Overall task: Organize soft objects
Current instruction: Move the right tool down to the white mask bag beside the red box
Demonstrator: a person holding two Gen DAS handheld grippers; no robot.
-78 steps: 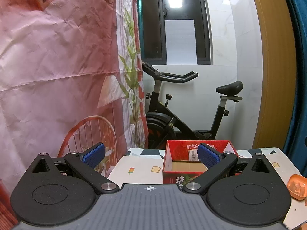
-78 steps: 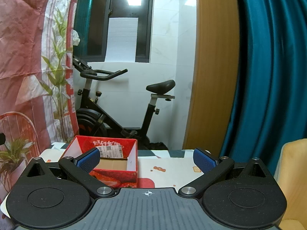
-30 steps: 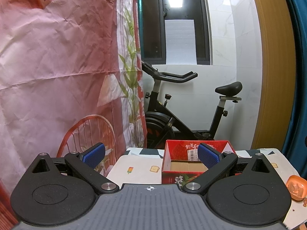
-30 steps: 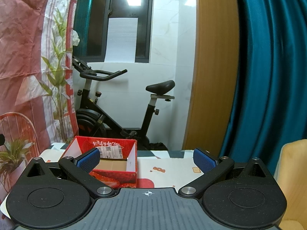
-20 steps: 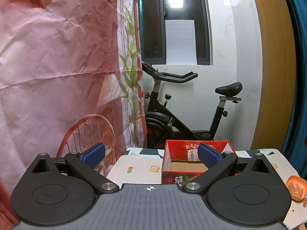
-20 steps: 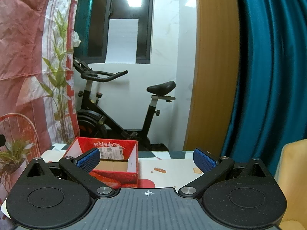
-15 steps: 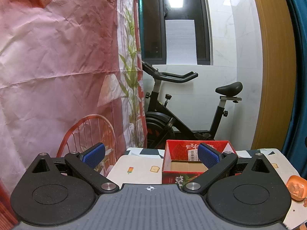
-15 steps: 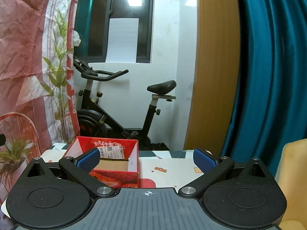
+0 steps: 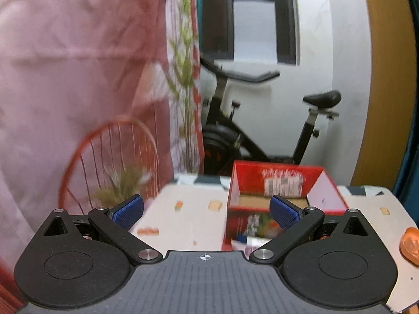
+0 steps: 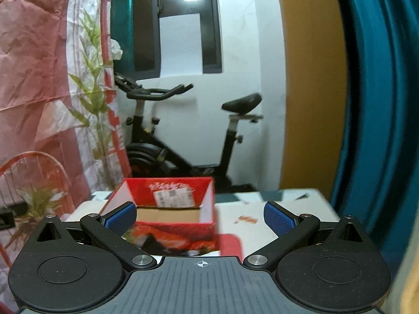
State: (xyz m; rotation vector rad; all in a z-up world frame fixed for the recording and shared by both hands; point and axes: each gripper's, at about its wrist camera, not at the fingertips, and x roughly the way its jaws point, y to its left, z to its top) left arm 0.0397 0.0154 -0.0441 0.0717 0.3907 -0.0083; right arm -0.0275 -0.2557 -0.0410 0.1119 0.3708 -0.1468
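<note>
A red cardboard box (image 9: 282, 183) with an open top stands on a white patterned table (image 9: 188, 217); its brown inside bottom shows bare. An orange soft object (image 9: 411, 243) lies at the table's right edge in the left wrist view. My left gripper (image 9: 207, 213) is open and holds nothing, a short way in front of the box. The same box (image 10: 170, 209) fills the middle of the right wrist view, where my right gripper (image 10: 200, 216) also stands open with nothing between its blue pads.
An exercise bike (image 9: 262, 128) stands behind the table against a white wall. A pink printed backdrop (image 9: 78, 91) hangs on the left. A teal curtain (image 10: 379, 104) and a wooden panel (image 10: 311, 78) are on the right.
Both grippers have tilted down and moved forward toward the table, so the box looks closer and more of the tabletop shows. The views are blurred from motion. Both stay open.
</note>
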